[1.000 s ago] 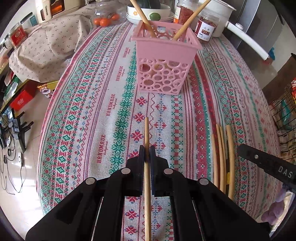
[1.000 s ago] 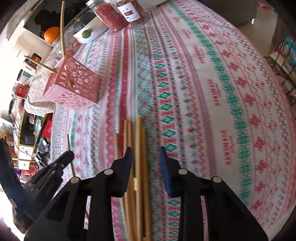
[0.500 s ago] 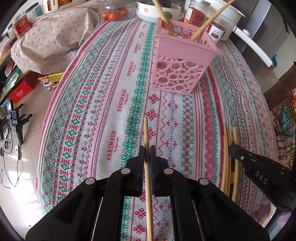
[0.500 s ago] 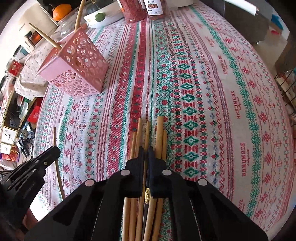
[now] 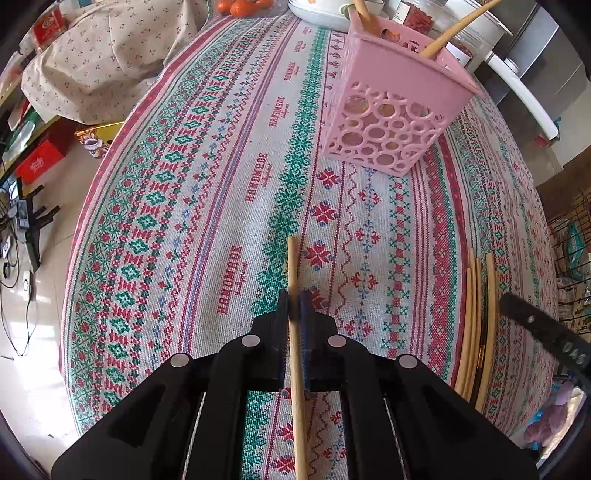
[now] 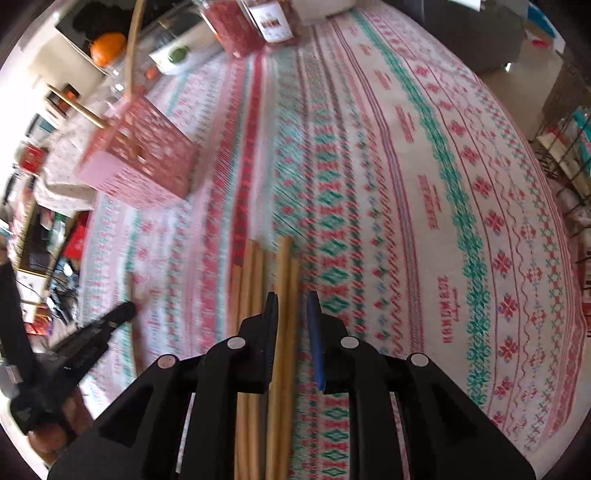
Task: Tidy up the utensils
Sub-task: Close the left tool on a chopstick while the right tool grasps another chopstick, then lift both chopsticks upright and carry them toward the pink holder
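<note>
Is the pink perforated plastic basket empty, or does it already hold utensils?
Not empty. The pink perforated plastic basket already holds two wooden chopsticks leaning out over its rim; anything lower inside cannot be told.

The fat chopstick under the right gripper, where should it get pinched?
Probably on its long middle, coming straight down from above. The fat chopstick lies flat on the tablecloth with thinner sticks touching its sides, so only its top is free. The right gripper, jaws opening, already straddles it.

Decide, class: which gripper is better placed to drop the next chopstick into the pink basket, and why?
Left. The left gripper is already shut on a chopstick, with the pink basket ahead. The right gripper is opening over the chopstick pile, gripping nothing.
</note>
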`<action>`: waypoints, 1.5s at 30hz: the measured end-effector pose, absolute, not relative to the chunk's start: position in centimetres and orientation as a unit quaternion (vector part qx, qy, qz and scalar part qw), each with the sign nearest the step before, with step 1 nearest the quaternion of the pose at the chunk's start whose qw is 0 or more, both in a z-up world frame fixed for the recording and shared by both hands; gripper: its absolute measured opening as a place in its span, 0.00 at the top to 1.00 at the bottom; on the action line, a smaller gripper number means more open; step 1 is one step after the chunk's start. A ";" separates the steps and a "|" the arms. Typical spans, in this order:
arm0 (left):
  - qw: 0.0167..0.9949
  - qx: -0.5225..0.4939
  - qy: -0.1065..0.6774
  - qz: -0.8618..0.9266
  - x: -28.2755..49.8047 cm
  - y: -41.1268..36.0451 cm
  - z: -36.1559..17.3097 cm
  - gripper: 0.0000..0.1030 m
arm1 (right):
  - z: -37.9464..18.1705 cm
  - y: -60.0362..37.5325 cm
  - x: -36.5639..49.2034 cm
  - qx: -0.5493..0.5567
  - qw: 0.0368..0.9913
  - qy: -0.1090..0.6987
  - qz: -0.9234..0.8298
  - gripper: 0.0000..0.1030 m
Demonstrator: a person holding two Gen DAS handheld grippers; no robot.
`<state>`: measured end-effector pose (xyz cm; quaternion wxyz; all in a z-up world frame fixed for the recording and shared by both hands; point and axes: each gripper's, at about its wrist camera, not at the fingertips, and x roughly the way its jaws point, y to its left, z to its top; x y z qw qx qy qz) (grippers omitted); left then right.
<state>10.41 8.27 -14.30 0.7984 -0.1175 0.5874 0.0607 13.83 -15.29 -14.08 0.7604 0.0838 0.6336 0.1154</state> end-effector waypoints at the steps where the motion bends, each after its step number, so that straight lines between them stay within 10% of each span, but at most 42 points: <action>1: 0.798 -0.118 0.588 0.061 10.5 8.2 -14.3 0.94 | -14.4 -15.2 13.9 0.081 0.758 0.637 0.115 0.83; 18: 0.795 -0.093 0.597 0.061 10.4 7.9 -14.3 0.83 | -15.4 -11.4 13.8 0.031 0.775 0.616 0.137 0.91; 25: 0.821 -0.063 0.565 0.058 10.0 5.8 -14.1 0.96 | -13.6 -11.7 12.9 0.044 0.799 0.582 0.147 0.93; 45: 0.927 -0.223 0.300 0.001 0.9 11.9 -0.8 0.96 | 0.2 -18.0 5.6 0.116 0.888 0.394 0.209 0.93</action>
